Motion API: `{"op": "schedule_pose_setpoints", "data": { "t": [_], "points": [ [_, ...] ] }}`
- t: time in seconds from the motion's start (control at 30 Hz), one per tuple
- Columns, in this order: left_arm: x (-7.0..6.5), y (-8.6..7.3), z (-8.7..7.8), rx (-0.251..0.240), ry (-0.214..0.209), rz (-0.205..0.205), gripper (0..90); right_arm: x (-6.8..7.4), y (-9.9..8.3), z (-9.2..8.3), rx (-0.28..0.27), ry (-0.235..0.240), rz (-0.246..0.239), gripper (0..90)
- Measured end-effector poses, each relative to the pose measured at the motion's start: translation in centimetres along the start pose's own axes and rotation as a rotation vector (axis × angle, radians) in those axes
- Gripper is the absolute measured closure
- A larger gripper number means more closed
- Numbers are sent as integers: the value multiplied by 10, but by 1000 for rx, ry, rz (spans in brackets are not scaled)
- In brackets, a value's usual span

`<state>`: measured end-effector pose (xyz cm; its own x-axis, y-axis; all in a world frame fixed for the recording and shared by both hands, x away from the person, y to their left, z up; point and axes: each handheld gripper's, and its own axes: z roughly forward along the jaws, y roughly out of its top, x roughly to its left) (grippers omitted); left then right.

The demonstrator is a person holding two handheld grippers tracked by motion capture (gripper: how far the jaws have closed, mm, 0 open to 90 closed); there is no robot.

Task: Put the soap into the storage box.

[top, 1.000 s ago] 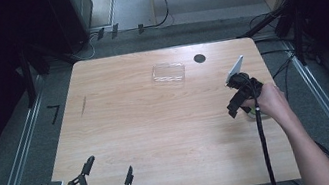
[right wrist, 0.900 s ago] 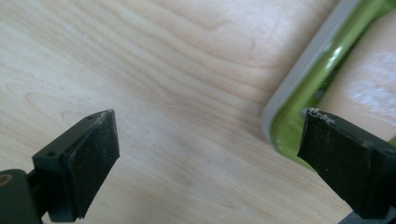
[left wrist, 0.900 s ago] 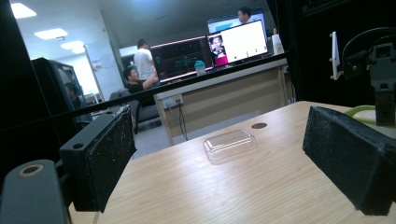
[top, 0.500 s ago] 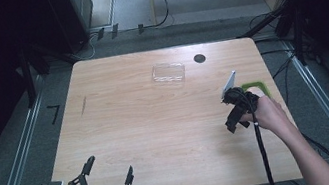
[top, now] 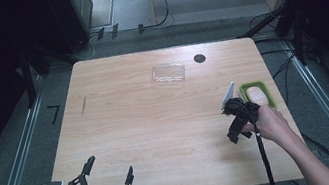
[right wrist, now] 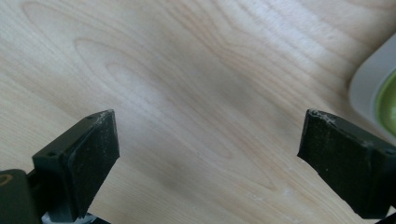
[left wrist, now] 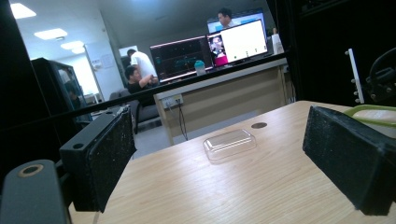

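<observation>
A green-rimmed container [top: 256,93] holding something pale stands at the table's right edge. My right gripper [top: 233,126] hangs just left of and nearer than it, open, its jaws pointing down at bare wood with nothing between them. In the right gripper view [right wrist: 210,158], a corner of the container [right wrist: 373,86] shows at the right. A clear plastic lid [top: 168,73] lies flat at the far middle of the table. My left gripper [top: 110,166] sits at the near left edge, open and empty. Its view [left wrist: 224,163] looks across at the lid [left wrist: 229,143] and the container [left wrist: 371,114].
A small black round hole [top: 200,58] is in the tabletop beside the lid. The wooden table [top: 147,120] is bare between the two grippers. Cables and metal rails run along the floor around it. Desks, monitors and people are far behind.
My right gripper has drawn back toward the near edge and a little left, uncovering the green container. The left gripper has stayed put.
</observation>
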<state>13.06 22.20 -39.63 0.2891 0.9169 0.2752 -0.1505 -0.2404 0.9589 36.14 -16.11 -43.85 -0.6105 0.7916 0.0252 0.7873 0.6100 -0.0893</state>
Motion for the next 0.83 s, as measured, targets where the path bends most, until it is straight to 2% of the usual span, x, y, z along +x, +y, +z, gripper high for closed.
{"op": "schedule_pose_setpoints", "data": {
  "t": [0.37,0.57,0.7,0.83],
  "points": [
    [0,0,0,0,1,-1,99,15,-15,13,29,5,-43,57],
    [0,0,-1,-2,1,-1,99,24,-26,18,17,13,-61,78],
    [0,0,-1,-2,3,0,99,30,-34,24,12,25,-92,92],
    [0,0,0,-4,4,-1,99,33,-40,28,11,38,-94,111]
  ]
}}
